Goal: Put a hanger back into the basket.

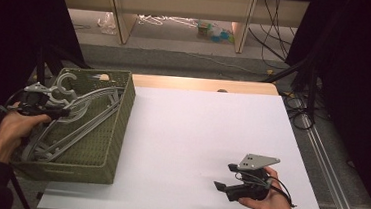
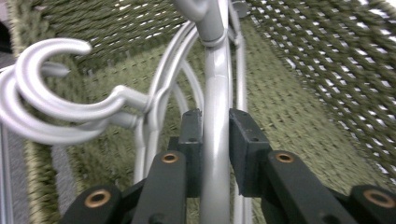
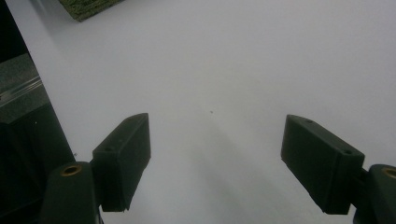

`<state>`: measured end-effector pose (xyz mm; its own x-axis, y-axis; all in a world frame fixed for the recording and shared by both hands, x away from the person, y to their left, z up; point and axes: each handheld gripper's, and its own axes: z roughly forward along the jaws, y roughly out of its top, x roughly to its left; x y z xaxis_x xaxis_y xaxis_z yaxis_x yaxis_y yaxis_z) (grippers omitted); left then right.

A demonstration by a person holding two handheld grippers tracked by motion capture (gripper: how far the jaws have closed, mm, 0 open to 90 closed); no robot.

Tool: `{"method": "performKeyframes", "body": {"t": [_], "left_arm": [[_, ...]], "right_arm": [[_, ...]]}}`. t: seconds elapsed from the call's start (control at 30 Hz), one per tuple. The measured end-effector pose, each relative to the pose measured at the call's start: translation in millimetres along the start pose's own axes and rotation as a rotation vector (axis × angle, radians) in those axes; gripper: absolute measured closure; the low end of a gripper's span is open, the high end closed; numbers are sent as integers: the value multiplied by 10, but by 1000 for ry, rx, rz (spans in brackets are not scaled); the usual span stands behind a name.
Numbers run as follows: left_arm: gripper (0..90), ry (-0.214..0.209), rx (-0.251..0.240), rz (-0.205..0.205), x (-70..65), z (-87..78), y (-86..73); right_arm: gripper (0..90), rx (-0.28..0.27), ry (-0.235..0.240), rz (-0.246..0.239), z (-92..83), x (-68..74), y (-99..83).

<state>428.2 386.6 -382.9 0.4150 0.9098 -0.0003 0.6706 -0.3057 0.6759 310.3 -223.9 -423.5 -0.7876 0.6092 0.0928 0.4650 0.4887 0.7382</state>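
Observation:
A green woven basket (image 1: pixel 116 129) stands at the table's left edge with several grey plastic hangers (image 1: pixel 90 104) lying in it. My left gripper (image 1: pixel 63 107) reaches into the basket from the left. In the left gripper view its jaws (image 2: pixel 215 119) are shut on the curved bar of one grey hanger (image 2: pixel 215 70), both pads against it. Two more hanger hooks (image 2: pixel 46 102) curl to the left of the bar, over the basket's wall (image 2: pixel 303 84). My right gripper (image 1: pixel 223 176) rests low over the white table near its front right, open with nothing between its pads (image 3: pixel 217 135).
The white sheet (image 1: pixel 201 131) covers the table from the basket to the right edge. A corner of the basket (image 3: pixel 86 7) shows at the top left of the right gripper view. Cables and dark stands lie on the floor at the far right (image 1: pixel 298 108).

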Motion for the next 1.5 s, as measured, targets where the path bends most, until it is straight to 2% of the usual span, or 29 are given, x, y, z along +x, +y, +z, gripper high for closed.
{"method": "performKeyframes", "body": {"t": [0.17, 0.2, 0.27, 0.3, 0.47, 0.57, 0.63, 0.7, 0.77, 0.87, 0.93, 1.07, 1.1, 1.17, 1.2, 1.23, 1.27, 1.33, 1.5], "left_arm": [[729, 4, 10, -27, 56, 16, -3], [724, 13, -4, -52, 47, 32, -6], [709, 23, 11, -42, 66, 33, -8], [702, 29, -6, -62, 64, 52, -14], [681, 41, 4, -93, 99, 58, -24], [636, 83, 24, -69, 99, 51, -31], [590, 101, 35, -85, 110, 28, -31], [524, 146, 23, -111, 121, -12, -24], [497, 160, 3, -131, 115, -45, -13], [462, 150, -36, -135, 80, -122, 17], [455, 132, -29, -99, 42, -171, 38], [434, 92, -58, -79, -58, -229, 73], [429, 79, -65, -77, -76, -240, 77], [411, 22, -134, -128, -160, -260, 90], [413, 0, -161, -129, -215, -285, 97], [407, -22, -182, -103, -317, -334, 112], [403, -22, -182, -103, -317, -334, 112], [391, -71, -223, -86, -463, -389, 129], [346, -89, -273, -22, -697, -455, 152]], "right_arm": [[253, 3, 0, 0, -1, 3, -1], [253, 3, 1, 1, -2, 3, 0], [253, 1, 0, 0, 0, -2, 0], [253, 0, 2, -1, 1, -2, -1], [254, 3, -2, -4, 3, 1, -2], [254, 1, 4, 2, 4, -1, 0], [254, 1, 1, 0, 4, 1, -2], [254, 1, -1, -1, 2, 1, -1], [254, 0, -1, -2, 7, -3, 0], [254, 1, 3, 1, 6, 2, -1], [254, -3, 3, -1, 8, -1, 1], [253, -2, 1, 7, -1, 4, 5], [253, -9, 1, -4, 4, -5, 8], [253, -8, 1, 1, 3, 1, 3], [253, -7, 3, 0, 5, 0, -1], [252, -9, 1, 6, 11, -4, -1], [252, -9, 1, 6, 11, -4, -1], [252, -7, 3, 10, 14, -8, -4], [250, -20, 4, 11, 11, -8, 0]]}}
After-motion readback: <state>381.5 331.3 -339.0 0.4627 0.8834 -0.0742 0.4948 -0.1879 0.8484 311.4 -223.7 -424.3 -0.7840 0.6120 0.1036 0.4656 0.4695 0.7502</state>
